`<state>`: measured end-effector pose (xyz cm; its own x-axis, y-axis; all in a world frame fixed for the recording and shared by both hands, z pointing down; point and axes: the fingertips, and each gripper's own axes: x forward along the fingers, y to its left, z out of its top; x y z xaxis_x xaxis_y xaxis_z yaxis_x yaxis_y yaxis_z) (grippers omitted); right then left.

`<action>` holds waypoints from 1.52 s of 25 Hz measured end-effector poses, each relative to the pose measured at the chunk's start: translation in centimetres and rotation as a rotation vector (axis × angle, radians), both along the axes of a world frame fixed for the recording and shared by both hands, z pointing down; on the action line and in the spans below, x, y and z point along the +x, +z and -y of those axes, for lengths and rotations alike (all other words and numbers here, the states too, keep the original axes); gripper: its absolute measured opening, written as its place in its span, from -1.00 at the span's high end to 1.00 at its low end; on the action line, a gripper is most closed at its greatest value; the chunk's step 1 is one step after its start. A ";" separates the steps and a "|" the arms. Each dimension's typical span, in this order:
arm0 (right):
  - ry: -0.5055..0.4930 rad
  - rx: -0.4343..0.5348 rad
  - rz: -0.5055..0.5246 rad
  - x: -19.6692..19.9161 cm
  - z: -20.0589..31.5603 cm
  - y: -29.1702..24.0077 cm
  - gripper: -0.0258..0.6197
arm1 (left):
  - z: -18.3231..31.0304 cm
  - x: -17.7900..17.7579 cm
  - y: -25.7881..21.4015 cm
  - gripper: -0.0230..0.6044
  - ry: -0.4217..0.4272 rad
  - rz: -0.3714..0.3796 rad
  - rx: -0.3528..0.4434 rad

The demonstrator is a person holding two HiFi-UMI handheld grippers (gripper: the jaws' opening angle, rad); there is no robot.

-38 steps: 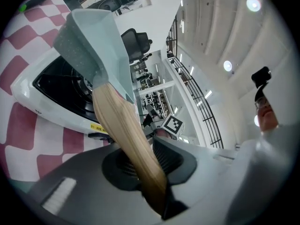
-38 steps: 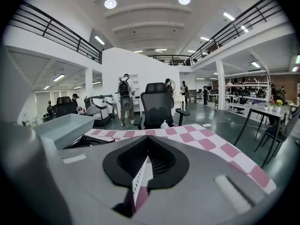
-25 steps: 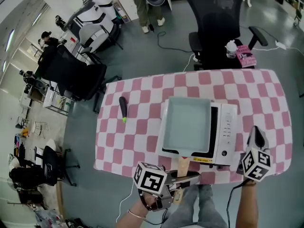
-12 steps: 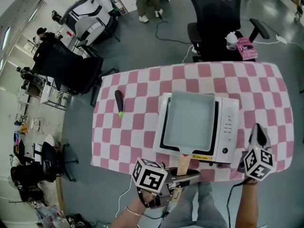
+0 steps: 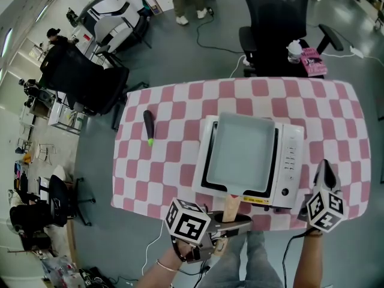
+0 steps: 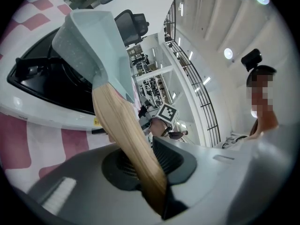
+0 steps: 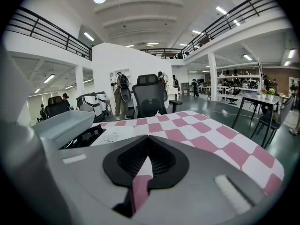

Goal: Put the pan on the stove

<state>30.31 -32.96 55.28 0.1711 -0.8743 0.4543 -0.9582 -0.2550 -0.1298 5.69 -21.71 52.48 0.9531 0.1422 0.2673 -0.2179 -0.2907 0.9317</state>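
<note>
The left gripper (image 5: pixel 231 222) has its jaws partly closed, clamped on the wooden handle (image 5: pixel 230 206) of a pale blue-green rectangular pan (image 5: pixel 240 150). The pan lies over the black top of a white induction stove (image 5: pixel 291 155), with its handle sticking out past the stove's near edge. The stove stands on a table with a pink-and-white checked cloth (image 5: pixel 174 101). The right gripper (image 5: pixel 326 168) is at the table's near right corner, just beside the stove, its jaws together and empty. A dark tool with a green tip (image 5: pixel 148 126) lies well left of the stove.
</note>
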 end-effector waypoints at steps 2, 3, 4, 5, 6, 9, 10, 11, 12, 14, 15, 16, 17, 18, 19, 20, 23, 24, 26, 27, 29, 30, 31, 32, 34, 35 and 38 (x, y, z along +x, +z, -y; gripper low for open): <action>0.004 0.002 0.000 0.1 0.0 0.0 0.89 | 0.0 0.1 -0.1 0.71 0.001 -0.020 -0.013; 0.006 0.002 0.000 0.1 0.0 0.0 0.89 | -0.1 0.2 -0.1 0.71 0.002 -0.028 -0.019; 0.007 0.002 0.001 0.1 -0.1 0.2 0.89 | -0.1 0.2 0.0 0.71 0.004 -0.033 -0.022; 0.009 0.000 0.002 0.1 -0.1 0.3 0.89 | -0.2 0.2 0.1 0.71 0.007 -0.033 -0.022; 0.011 -0.002 0.002 0.1 -0.2 0.4 0.89 | -0.2 0.2 0.2 0.71 0.010 -0.032 -0.020; 0.018 -0.007 0.002 0.3 -0.3 0.9 0.89 | -0.2 0.2 0.5 0.72 0.015 -0.031 -0.018; 0.018 -0.008 0.002 0.3 -0.3 0.9 0.89 | -0.2 0.2 0.5 0.72 0.014 -0.032 -0.020; 0.019 -0.008 0.001 0.3 -0.2 1.0 0.89 | -0.2 0.3 0.5 0.72 0.012 -0.034 -0.023; 0.019 -0.007 0.000 0.3 -0.2 1.1 0.89 | -0.2 0.3 0.5 0.72 0.010 -0.038 -0.027; 0.017 -0.007 -0.003 0.2 -0.1 1.1 0.89 | -0.3 0.4 0.6 0.72 0.007 -0.048 -0.033; 0.016 -0.008 -0.004 0.1 0.0 1.1 0.89 | -0.4 0.4 0.7 0.72 0.006 -0.048 -0.033; 0.015 -0.009 -0.005 0.0 0.1 1.1 0.89 | -0.4 0.4 0.8 0.72 0.006 -0.045 -0.030; 0.014 -0.009 -0.006 -0.1 0.1 1.1 0.89 | -0.5 0.4 0.9 0.72 0.006 -0.042 -0.028; 0.014 -0.009 -0.007 -0.1 0.1 1.1 0.89 | -0.5 0.3 0.9 0.73 0.006 -0.041 -0.028; 0.013 -0.010 -0.009 -0.1 0.1 1.1 0.89 | -0.5 0.3 0.9 0.73 0.006 -0.043 -0.030; 0.013 -0.011 -0.010 -0.2 0.1 1.0 0.89 | -0.5 0.3 0.8 0.73 0.005 -0.045 -0.033; 0.012 -0.014 -0.010 -0.3 0.2 1.2 0.89 | -0.4 0.2 0.9 0.73 -0.002 -0.050 -0.040; 0.012 -0.014 -0.010 -0.3 0.2 1.2 0.89 | -0.4 0.2 0.9 0.73 -0.005 -0.052 -0.041; 0.010 -0.016 -0.011 -0.3 0.2 1.3 0.89 | -0.3 0.2 0.9 0.73 -0.011 -0.056 -0.044; 0.010 -0.018 -0.012 -0.3 0.1 1.4 0.89 | -0.3 0.3 0.9 0.73 -0.014 -0.059 -0.047; 0.010 -0.020 -0.012 -0.4 0.1 1.4 0.89 | -0.2 0.3 0.9 0.73 -0.021 -0.064 -0.056; 0.010 -0.020 -0.012 -0.4 0.0 1.5 0.89 | -0.2 0.3 0.9 0.74 -0.024 -0.067 -0.062; 0.009 -0.021 -0.012 -0.4 0.0 1.5 0.89 | -0.1 0.3 0.8 0.75 -0.026 -0.071 -0.070; 0.008 -0.022 -0.012 -0.4 0.0 1.5 0.89 | -0.1 0.3 0.8 0.75 -0.028 -0.075 -0.079; 0.005 -0.026 -0.013 -0.5 0.0 1.5 0.89 | -0.1 0.3 0.7 0.76 -0.034 -0.087 -0.100; 0.003 -0.028 -0.013 -0.6 -0.1 1.6 0.89 | 0.0 0.3 0.7 0.76 -0.037 -0.095 -0.112; -0.001 -0.032 -0.011 -0.8 -0.2 1.8 0.89 | 0.0 0.3 0.6 0.73 -0.042 -0.112 -0.135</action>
